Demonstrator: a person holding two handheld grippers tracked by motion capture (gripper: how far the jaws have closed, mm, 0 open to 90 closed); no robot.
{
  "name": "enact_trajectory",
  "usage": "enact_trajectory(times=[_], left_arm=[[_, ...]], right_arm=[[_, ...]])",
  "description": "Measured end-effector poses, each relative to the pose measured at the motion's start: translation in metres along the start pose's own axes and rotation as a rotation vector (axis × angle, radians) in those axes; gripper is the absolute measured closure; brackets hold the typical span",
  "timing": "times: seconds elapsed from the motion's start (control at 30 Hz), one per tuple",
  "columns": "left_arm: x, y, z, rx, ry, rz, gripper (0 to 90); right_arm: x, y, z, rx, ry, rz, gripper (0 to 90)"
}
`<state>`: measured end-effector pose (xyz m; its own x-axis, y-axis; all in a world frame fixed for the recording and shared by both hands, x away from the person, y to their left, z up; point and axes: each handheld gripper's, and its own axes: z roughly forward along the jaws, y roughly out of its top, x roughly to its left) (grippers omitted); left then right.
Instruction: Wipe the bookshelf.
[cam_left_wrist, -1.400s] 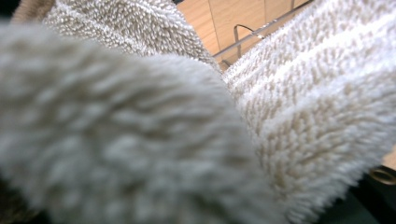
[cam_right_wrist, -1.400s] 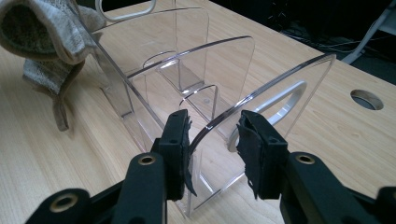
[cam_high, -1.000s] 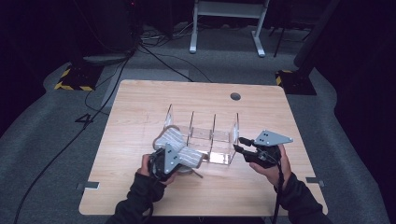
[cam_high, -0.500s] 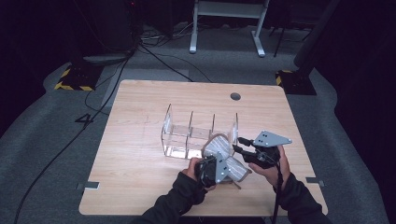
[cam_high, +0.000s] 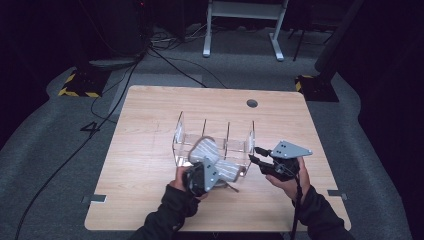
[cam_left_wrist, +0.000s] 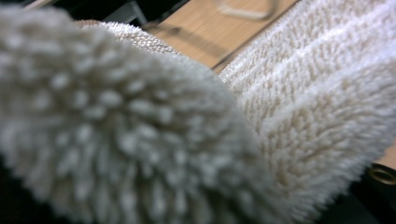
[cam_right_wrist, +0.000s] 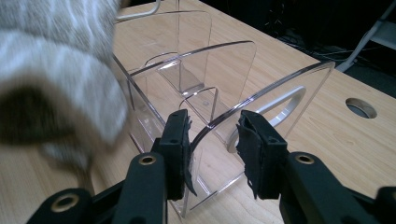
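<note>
Dark floor and trailing cables ringed the pale wooden desk (cam_high: 150, 125), where a clear acrylic divider rack (cam_high: 215, 142) stood near the middle. By the look of it, loading was underway but unfinished: the left gripper (cam_high: 202, 177), fingers clamped on fluffy grey slippers (cam_high: 212, 157), held them at the rack's front, not yet slotted in. The right gripper (cam_right_wrist: 212, 154) had its fingers straddling the rack's end panel, steadying it.
</note>
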<state>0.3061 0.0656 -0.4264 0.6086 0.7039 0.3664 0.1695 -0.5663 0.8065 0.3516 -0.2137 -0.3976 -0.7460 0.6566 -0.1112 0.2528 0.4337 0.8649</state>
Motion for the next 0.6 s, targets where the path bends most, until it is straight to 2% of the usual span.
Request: enact_trajectory(times=[0.07, 0.1, 0.3, 0.37, 0.4, 0.47, 0.6], left_arm=[[0.013, -0.008, -0.008, 0.011, 0.046, -0.005, 73.6], [0.013, -0.008, -0.008, 0.011, 0.046, -0.005, 73.6], [0.051, -0.029, -0.028, 0.030, 0.130, -0.090, 73.2], [0.062, -0.036, -0.033, 0.036, 0.134, -0.105, 72.9], [0.062, -0.036, -0.033, 0.036, 0.134, -0.105, 72.9], [0.064, -0.038, -0.034, 0.045, 0.173, -0.088, 72.8], [0.068, -0.042, -0.034, 0.035, 0.158, -0.111, 72.5]], right_arm=[[0.000, 0.000, 0.000, -0.001, -0.001, -0.004, 63.7], [0.000, 0.000, 0.000, -0.001, -0.001, -0.004, 63.7], [-0.001, 0.000, 0.000, 0.002, 0.003, -0.002, 63.6], [0.000, 0.001, 0.000, 0.003, 0.008, 0.001, 63.4], [0.000, 0.001, 0.000, 0.003, 0.008, 0.001, 63.4], [0.000, 0.001, 0.000, 0.002, 0.010, 0.000, 63.2], [-0.001, 0.000, 0.000, 0.000, 0.017, 0.007, 63.0]])
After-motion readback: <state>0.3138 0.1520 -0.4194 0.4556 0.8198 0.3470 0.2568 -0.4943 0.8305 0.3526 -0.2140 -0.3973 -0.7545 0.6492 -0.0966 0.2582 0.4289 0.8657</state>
